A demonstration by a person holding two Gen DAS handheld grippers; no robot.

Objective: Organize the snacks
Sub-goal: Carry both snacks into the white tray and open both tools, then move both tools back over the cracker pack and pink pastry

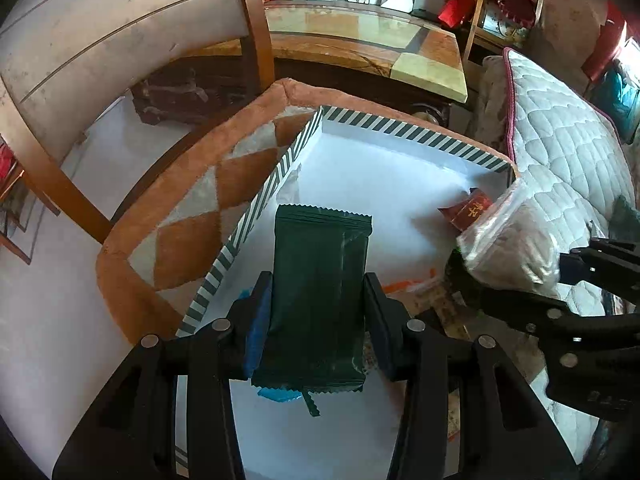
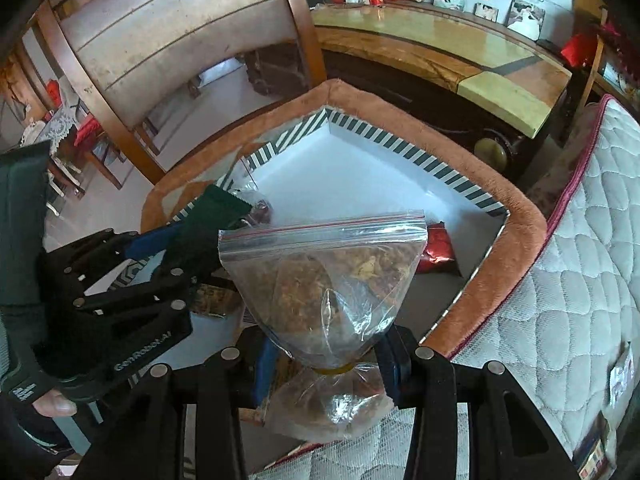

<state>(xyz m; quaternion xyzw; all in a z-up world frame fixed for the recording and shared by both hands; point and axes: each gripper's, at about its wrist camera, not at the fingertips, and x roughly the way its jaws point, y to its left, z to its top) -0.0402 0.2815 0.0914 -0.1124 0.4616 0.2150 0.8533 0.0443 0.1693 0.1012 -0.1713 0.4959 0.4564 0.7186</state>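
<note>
While both hands hang over the box, each pair of tongs has a snack clamped. Left tongs (image 1: 318,312) grip a dark green foil snack packet with crimped ends (image 1: 320,288) by its long sides, blue pads pressing on both edges; the packet stands lengthwise along the fingers, far end over the box's white floor, close to the left wall. Right tongs (image 2: 326,356) pinch a clear zip-top plastic bag of brown dried snacks (image 2: 324,276) at a narrow neck tied with a yellow band; the zip end fans out ahead of the fingers, and a smaller bulge of the bag hangs behind the pads. In the left wrist view this bag shows blurred at the right, just beside the box's right wall.

Below sits a shallow white cardboard box with a green-and-white striped rim (image 1: 404,128), on an orange-and-grey diamond-pattern plush cushion (image 1: 192,208). Inside the box, a small red wrapped sweet with gold lettering (image 1: 468,212) lies near the far right corner. More packets lie at the near side under the tongs, too hidden to name.

A white quilted mattress with a maroon piped edge (image 2: 580,280) lies right of the cushion. A wooden chair with a pale backrest (image 2: 172,40) stands far left; a long glossy stone-topped bench (image 2: 460,56) runs across the far side.
</note>
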